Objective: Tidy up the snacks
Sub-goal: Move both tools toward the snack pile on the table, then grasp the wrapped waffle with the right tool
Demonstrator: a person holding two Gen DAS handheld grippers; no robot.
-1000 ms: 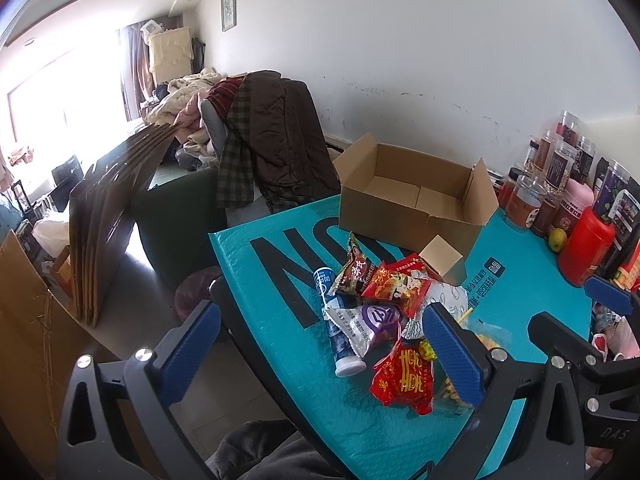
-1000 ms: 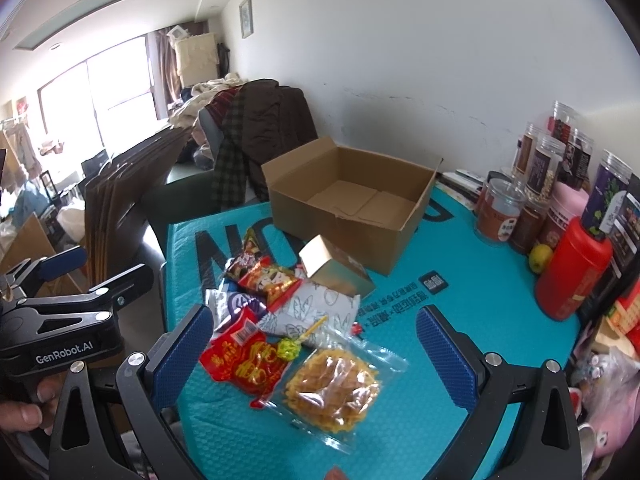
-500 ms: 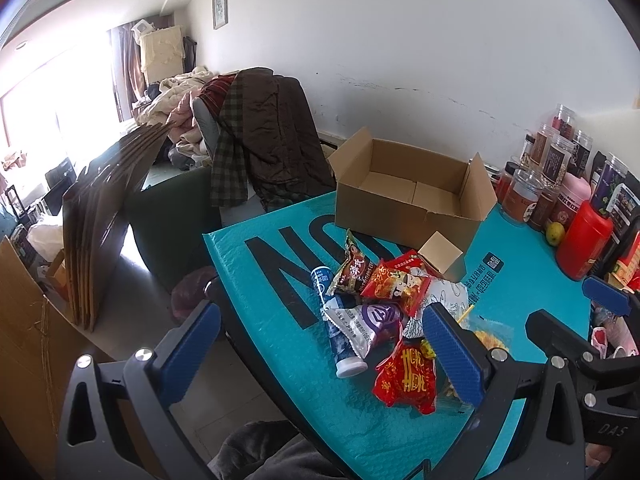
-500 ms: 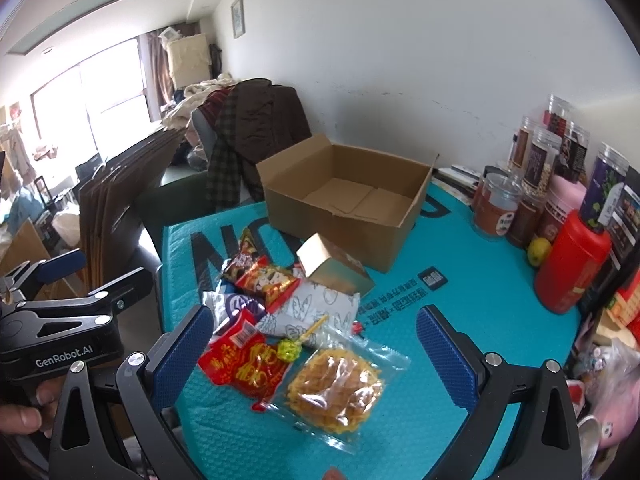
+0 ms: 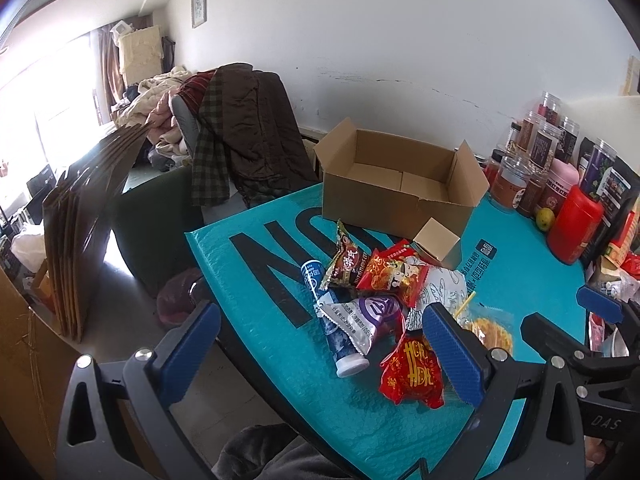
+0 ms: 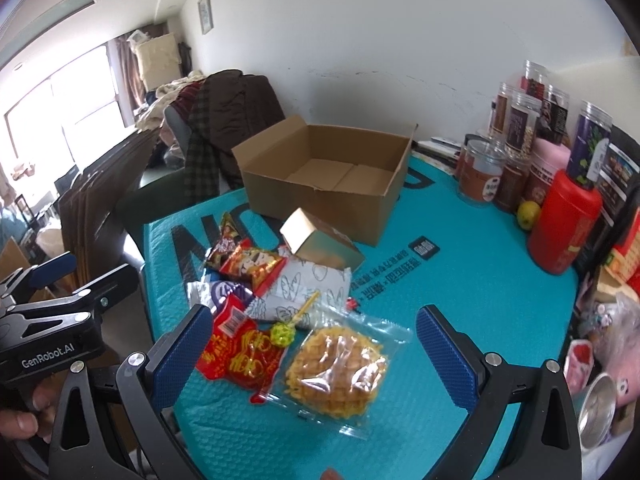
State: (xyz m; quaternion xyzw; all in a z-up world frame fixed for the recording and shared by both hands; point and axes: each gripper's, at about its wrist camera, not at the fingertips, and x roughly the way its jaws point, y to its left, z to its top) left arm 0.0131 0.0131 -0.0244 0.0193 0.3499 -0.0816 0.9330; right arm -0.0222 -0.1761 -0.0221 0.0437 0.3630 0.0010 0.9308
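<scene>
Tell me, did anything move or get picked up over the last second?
Nothing was picked up or let go. Both cameras shifted only slightly. The left gripper and right gripper stay open and empty above the snack pile, which lies as before in front of the empty cardboard box.

My pads (image 6: pixel 182 354) are blue with a fine rough grain; the arms behind them look like matt black plastic, with bright metal screws. The mat (image 6: pixel 472 308) under everything is teal and dimpled like bubble padding, faintly shiny. The box (image 6: pixel 324 184) is plain brown cardboard, matt, and so is the small carton (image 6: pixel 320 242). The waffle (image 6: pixel 336 372) sits in clear, glossy film that crinkles and catches light. The red packet (image 6: pixel 240 354) is shiny foil-like plastic — so is the purple one (image 5: pixel 368 318). The tube (image 5: pixel 332 320) looks smooth. The jars (image 6: pixel 480 176) are clear plastic; the red canister (image 6: pixel 564 228) is glossy.
</scene>
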